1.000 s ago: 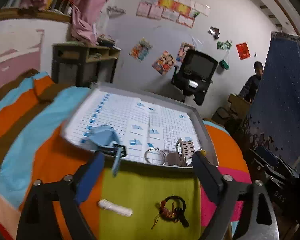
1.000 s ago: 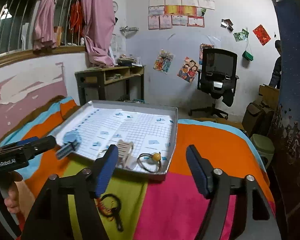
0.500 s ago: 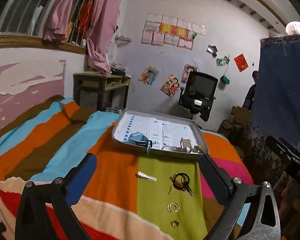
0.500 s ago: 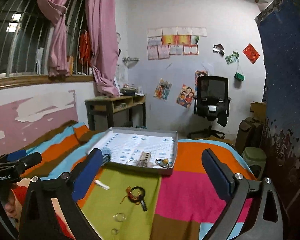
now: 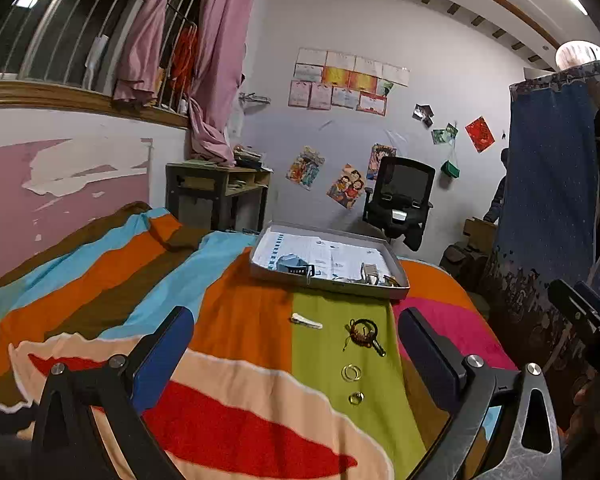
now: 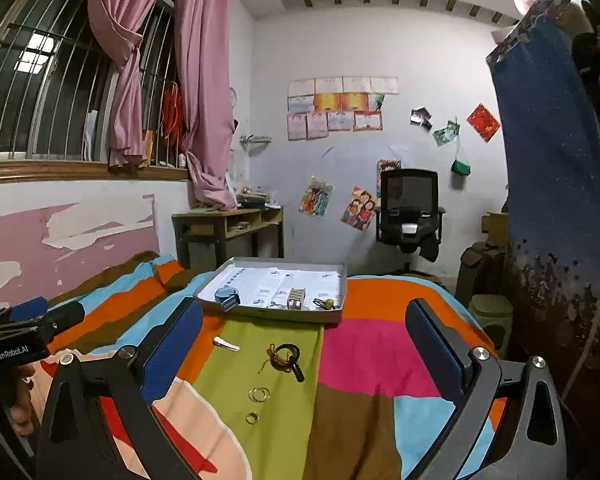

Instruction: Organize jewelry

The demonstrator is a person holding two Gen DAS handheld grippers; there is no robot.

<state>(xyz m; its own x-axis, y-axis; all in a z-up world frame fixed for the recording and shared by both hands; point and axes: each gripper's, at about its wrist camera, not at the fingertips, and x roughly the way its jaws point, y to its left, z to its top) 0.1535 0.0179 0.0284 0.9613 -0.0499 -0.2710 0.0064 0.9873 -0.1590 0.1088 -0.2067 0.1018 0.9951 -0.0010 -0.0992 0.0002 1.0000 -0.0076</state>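
A grey shallow box (image 5: 328, 285) (image 6: 268, 311) lies far out on the striped bedspread; inside are a blue watch (image 5: 294, 265) (image 6: 227, 297), a beige hair claw (image 6: 297, 298) and a ring with a yellow bead (image 6: 325, 303). On the green stripe in front lie a white hair clip (image 5: 307, 321) (image 6: 226, 343), a red-and-black cord bracelet (image 5: 363, 334) (image 6: 285, 358), a pair of hoops (image 5: 351, 372) (image 6: 259, 394) and a small ring (image 5: 356, 398) (image 6: 252, 417). My left gripper (image 5: 296, 354) and right gripper (image 6: 300, 344) are both open, empty, well back from everything.
The bedspread (image 6: 364, 356) has orange, blue, pink and brown stripes. A wooden desk (image 6: 228, 232) and a black office chair (image 6: 410, 212) stand by the far wall. A blue curtain (image 6: 556, 184) hangs at the right. A hand holds the left gripper's body (image 6: 16, 344).
Both grippers have pulled far back and up from the box. The watch that sat at the left fingertips now lies in the box; more of the bed and loose jewelry has come into sight.
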